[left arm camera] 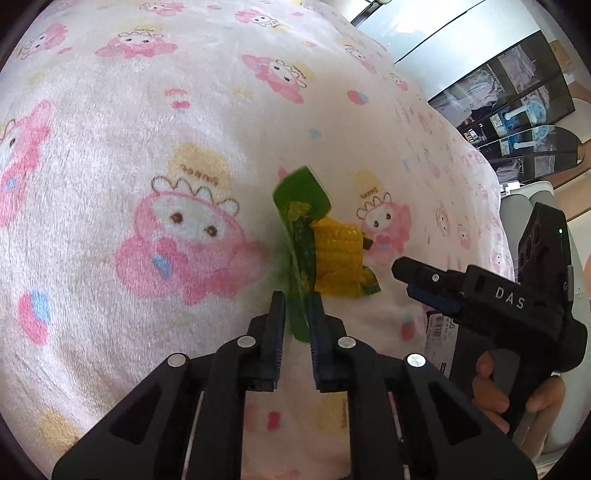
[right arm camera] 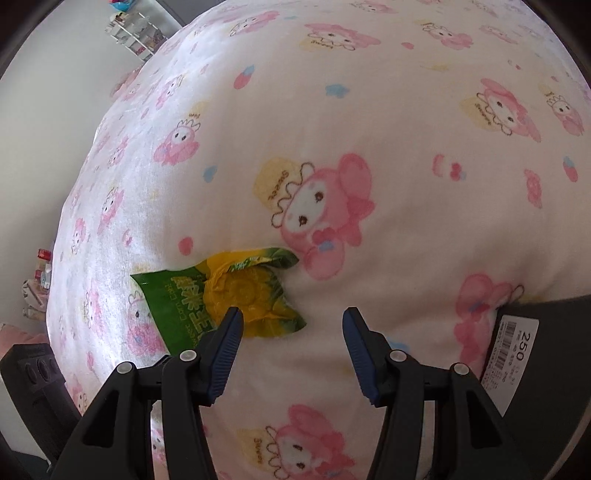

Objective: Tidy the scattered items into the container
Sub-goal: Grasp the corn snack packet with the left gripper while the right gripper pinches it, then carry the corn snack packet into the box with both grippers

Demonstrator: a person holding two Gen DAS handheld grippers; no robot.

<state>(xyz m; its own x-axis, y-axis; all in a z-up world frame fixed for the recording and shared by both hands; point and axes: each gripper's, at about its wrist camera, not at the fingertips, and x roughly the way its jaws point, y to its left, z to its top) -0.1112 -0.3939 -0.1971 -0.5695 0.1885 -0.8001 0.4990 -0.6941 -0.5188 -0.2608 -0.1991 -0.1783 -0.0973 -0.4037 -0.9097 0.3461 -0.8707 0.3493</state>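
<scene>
A green and yellow corn snack packet [left arm camera: 325, 243] hangs over the pink cartoon blanket [left arm camera: 129, 129]. My left gripper [left arm camera: 297, 314] is shut on the packet's green edge and holds it. In the right wrist view the same packet [right arm camera: 229, 291] shows just ahead of the left finger. My right gripper [right arm camera: 291, 325] is open and empty; it also shows at the right of the left wrist view [left arm camera: 461, 291], beside the packet. A dark container [right arm camera: 546, 354] with a white barcode label [right arm camera: 513, 354] sits at the right edge.
The blanket [right arm camera: 369, 129] covers a bed that fills both views. A dark cabinet with pictures [left arm camera: 517, 110] stands past the bed. Shelves with small items [right arm camera: 136, 33] stand by the far wall.
</scene>
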